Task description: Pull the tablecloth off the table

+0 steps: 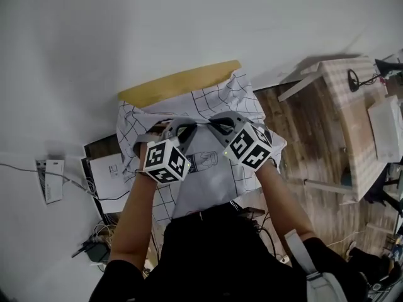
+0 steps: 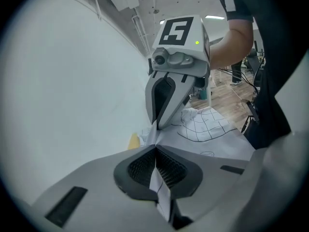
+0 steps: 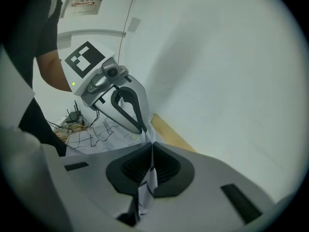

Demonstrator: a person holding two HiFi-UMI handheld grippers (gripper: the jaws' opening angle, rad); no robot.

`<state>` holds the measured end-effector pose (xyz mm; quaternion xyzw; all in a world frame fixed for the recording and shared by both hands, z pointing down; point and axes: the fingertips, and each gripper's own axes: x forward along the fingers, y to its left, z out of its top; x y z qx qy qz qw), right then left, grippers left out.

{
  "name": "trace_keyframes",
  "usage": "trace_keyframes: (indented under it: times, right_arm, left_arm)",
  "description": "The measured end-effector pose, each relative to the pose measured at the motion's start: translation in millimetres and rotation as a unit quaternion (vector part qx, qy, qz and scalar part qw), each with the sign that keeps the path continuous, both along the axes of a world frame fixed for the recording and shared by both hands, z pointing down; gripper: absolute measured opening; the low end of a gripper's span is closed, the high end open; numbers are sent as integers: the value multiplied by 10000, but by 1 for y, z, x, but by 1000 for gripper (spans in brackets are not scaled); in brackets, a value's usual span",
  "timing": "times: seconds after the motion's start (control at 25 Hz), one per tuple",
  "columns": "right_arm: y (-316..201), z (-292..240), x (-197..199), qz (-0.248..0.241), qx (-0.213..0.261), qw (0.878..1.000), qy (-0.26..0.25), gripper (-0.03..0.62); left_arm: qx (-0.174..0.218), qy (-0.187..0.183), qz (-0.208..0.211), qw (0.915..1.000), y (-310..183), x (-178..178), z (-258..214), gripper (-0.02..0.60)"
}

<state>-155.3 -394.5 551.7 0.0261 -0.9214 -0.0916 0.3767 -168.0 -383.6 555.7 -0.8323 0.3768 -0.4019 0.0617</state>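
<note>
A white tablecloth [image 1: 214, 175] with a black grid drapes over a small table whose yellow top [image 1: 176, 83] shows bare along the wall. Both grippers hold the cloth bunched up above the table, their tips close together and facing each other. My left gripper [image 1: 178, 128] is shut on a fold of the cloth [image 2: 159, 190], which runs between its dark pads [image 2: 140, 168]. My right gripper [image 1: 216, 122] is shut the same way on a strip of cloth [image 3: 146, 187]. The right gripper [image 2: 155, 124] shows straight ahead in the left gripper view, and the left gripper [image 3: 145, 128] in the right gripper view.
A white wall [image 1: 189, 24] stands right behind the table. A second wooden table [image 1: 352, 106] with a lamp and a white device is at the right on the wood floor [image 1: 296, 150]. Cables and a small router [image 1: 94, 250] lie at the lower left, by a power strip [image 1: 50, 181].
</note>
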Motion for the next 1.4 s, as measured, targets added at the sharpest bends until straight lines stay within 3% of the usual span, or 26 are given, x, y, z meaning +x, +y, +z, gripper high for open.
trace_keyframes:
  times: [0.32, 0.96, 1.4]
  right_arm:
    - [8, -69, -17, -136, 517, 9979, -367, 20]
    - [26, -196, -48, -315, 1070, 9848, -1332, 18]
    - [36, -276, -69, -430, 1371, 9693, -1994, 18]
  left_arm:
    - [466, -284, -30, 9985, 7, -12, -61, 12]
    - [1351, -392, -279, 9897, 14, -35, -179, 12]
    - [1972, -170, -466, 9791, 18, -54, -256, 12]
